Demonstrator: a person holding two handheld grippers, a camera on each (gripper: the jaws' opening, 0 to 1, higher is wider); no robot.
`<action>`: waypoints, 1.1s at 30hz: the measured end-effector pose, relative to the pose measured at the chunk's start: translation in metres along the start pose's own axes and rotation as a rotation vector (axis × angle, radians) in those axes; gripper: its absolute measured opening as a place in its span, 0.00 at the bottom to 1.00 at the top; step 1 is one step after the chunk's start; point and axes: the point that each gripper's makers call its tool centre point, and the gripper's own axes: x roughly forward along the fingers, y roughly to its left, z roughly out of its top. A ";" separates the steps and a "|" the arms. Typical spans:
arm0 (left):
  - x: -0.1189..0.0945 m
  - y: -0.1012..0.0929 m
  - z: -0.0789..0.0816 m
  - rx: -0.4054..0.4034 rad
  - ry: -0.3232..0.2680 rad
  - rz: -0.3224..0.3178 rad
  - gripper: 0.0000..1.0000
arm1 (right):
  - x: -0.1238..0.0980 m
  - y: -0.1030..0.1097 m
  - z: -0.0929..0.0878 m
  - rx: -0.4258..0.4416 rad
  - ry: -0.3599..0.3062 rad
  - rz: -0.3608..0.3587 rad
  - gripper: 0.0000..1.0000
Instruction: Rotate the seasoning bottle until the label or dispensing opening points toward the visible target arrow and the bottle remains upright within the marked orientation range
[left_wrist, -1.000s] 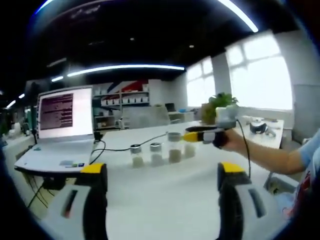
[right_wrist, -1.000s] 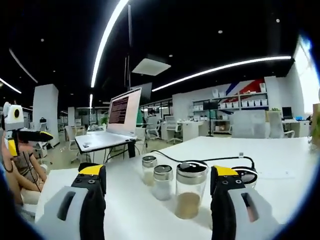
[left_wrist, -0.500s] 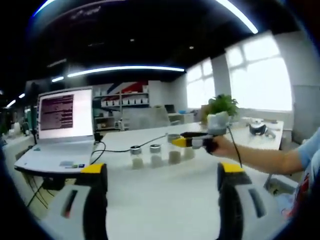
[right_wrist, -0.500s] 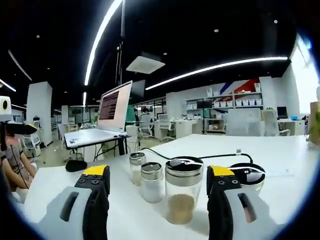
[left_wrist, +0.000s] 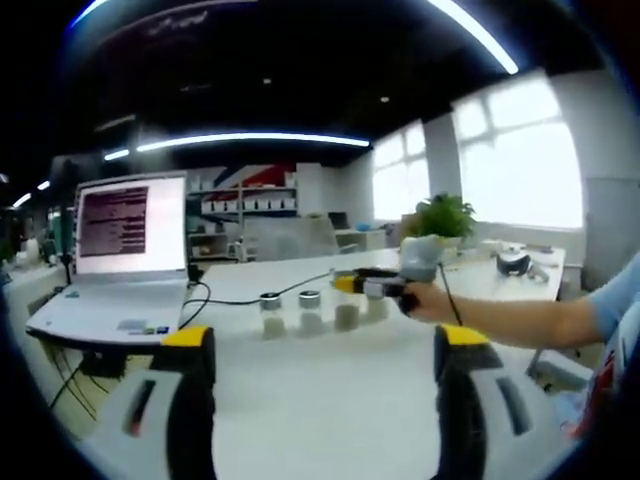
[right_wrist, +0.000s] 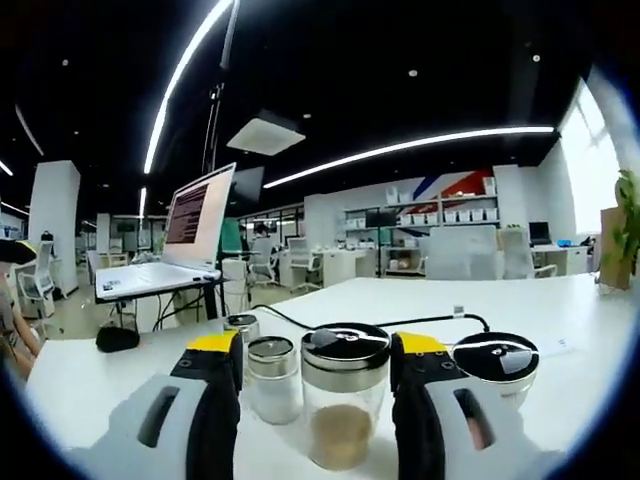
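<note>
Right gripper (right_wrist: 313, 350) is bracketing the bottle (right_wrist: 346, 400), jaws spread, not gripping. Bottle is standing upright in a row of jars on the table (right_wrist: 600, 330). Left gripper (left_wrist: 325, 350) is idling, released. No arrow seen; rotation looks not yet begun.

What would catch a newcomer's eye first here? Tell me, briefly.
In the right gripper view, a glass seasoning bottle with a shiny metal lid and brownish powder stands upright between the open jaws of the right gripper, in a row of similar jars on the white table. In the left gripper view, an open laptop glows at the left, and the left gripper hangs open over the table.
</note>
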 end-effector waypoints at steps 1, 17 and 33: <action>0.000 0.000 0.000 0.000 0.001 0.000 0.96 | 0.001 -0.001 -0.001 -0.008 0.007 -0.002 0.53; 0.002 0.001 -0.001 -0.012 -0.001 -0.005 0.95 | 0.000 -0.010 -0.011 -0.081 0.063 -0.073 0.38; 0.003 0.001 -0.002 -0.015 -0.002 -0.004 0.95 | -0.003 -0.004 -0.012 -0.038 0.054 -0.093 0.37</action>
